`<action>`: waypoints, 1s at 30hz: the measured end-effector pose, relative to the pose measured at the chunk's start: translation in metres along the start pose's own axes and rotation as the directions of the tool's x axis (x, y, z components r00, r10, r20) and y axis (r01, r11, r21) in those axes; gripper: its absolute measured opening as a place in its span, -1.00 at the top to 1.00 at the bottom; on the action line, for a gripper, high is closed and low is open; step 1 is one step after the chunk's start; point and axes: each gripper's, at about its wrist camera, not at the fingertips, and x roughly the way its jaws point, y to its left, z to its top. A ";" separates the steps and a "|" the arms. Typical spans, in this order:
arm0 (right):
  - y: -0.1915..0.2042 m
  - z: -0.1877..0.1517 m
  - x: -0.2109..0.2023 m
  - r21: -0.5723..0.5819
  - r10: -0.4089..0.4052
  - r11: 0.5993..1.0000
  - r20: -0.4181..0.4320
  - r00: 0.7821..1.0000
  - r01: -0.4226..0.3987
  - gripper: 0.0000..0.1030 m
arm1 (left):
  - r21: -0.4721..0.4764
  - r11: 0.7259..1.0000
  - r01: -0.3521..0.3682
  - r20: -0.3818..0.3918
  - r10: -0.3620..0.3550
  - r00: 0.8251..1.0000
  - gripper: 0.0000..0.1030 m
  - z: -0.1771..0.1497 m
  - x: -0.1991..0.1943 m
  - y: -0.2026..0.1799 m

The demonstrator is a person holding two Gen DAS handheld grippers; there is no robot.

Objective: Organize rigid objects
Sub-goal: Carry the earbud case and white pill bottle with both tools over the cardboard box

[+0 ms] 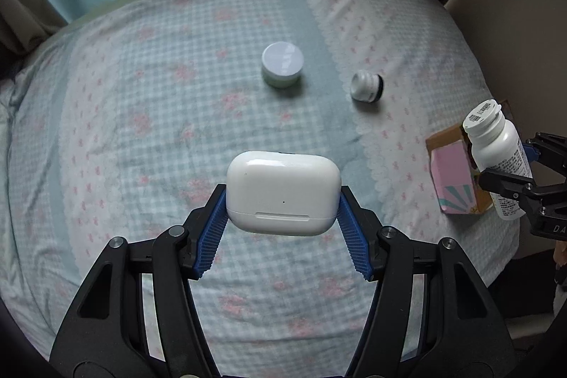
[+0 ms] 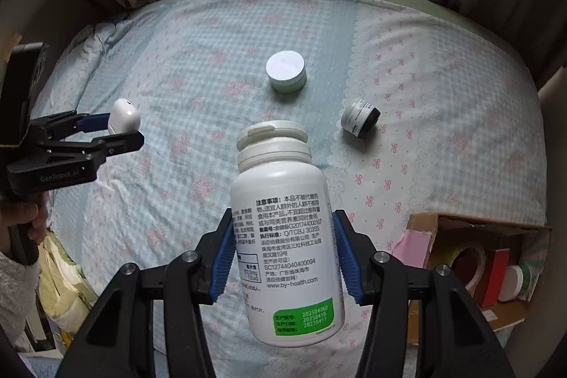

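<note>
Left claw point(image 1: 283, 201): blue pads clamp the sides of a white earbud case point(image 1: 283, 192), held clear above the bed point(image 1: 141, 130).
Right claw point(image 2: 283, 247): pads grip a white pill bottle point(image 2: 283, 229) at mid-body, cap tilted to the far side, raised over the bed.
Bed, centre: round white-lidded jar point(image 2: 286, 71) stands upright.
Bed, right of jar: small white jar with dark end point(image 2: 359, 116) lies on its side, apart from the first.
Near right: open cardboard box point(image 2: 471, 225) at the bed edge, holding a tape roll point(image 2: 467, 263) and small containers.
</note>
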 end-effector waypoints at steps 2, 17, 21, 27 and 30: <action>-0.012 -0.010 -0.021 0.036 0.013 0.999 0.027 1.000 -0.014 0.06 | 0.016 1.000 0.004 0.010 -0.004 1.000 -0.11 0.000 -0.010 -0.020; -0.184 -0.068 -0.113 -0.073 0.032 0.997 0.072 0.997 -0.027 0.06 | -0.067 0.997 0.033 0.087 -0.027 0.996 -0.11 -0.011 -0.033 -0.217; -0.229 -0.070 -0.113 -0.094 0.041 0.995 0.047 0.998 -0.036 0.06 | -0.095 0.994 0.047 0.070 -0.041 0.997 -0.11 -0.008 -0.015 -0.268; -0.277 -0.070 -0.090 -0.095 0.058 0.994 0.007 0.998 -0.057 0.06 | -0.104 0.993 0.047 0.042 -0.042 0.998 -0.11 0.001 0.016 -0.319; -0.289 -0.071 -0.073 -0.132 0.015 0.991 -0.010 1.000 -0.016 0.06 | -0.083 0.996 0.030 0.006 -0.030 1.000 -0.11 0.007 0.038 -0.340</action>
